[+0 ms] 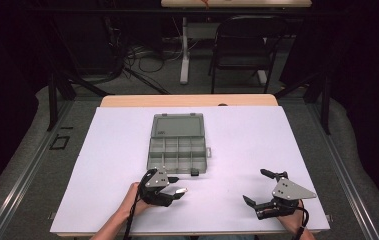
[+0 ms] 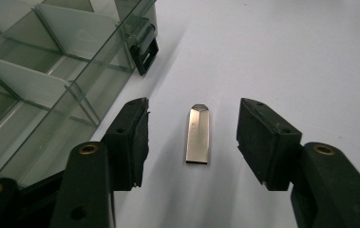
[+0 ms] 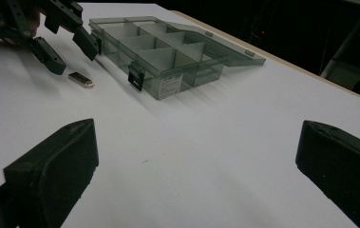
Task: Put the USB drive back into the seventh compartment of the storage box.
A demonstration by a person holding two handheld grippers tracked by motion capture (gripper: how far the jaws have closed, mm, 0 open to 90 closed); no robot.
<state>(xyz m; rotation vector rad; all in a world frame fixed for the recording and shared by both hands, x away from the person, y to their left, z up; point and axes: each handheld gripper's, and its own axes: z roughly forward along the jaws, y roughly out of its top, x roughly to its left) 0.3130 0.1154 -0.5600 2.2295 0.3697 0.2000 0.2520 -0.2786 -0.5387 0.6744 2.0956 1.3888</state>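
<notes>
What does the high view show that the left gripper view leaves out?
High view alone: the person's hands, the right hand-held gripper, a black folding chair beyond the table.
Left gripper view alone: the small silver metal USB stick's faceted tip, lying loose between the open jaws.
Both: the clear grey plastic compartment box and white tabletop.

On the white desk [image 1: 237, 130] the one bulky obstacle is the open compartment box [image 1: 177, 150], at 12 o'clock from the left tool [image 1: 176, 185]; its near wall and black latch [image 2: 145, 52] stand just beside that tool's path. The small metal stick [image 2: 198, 135] lies flat between the tool's jaws, apart from both pads. From 12 to 3 o'clock of the right tool [image 1: 257, 187], the desk is bare, and a broad bare strip separates the two tools.
</notes>
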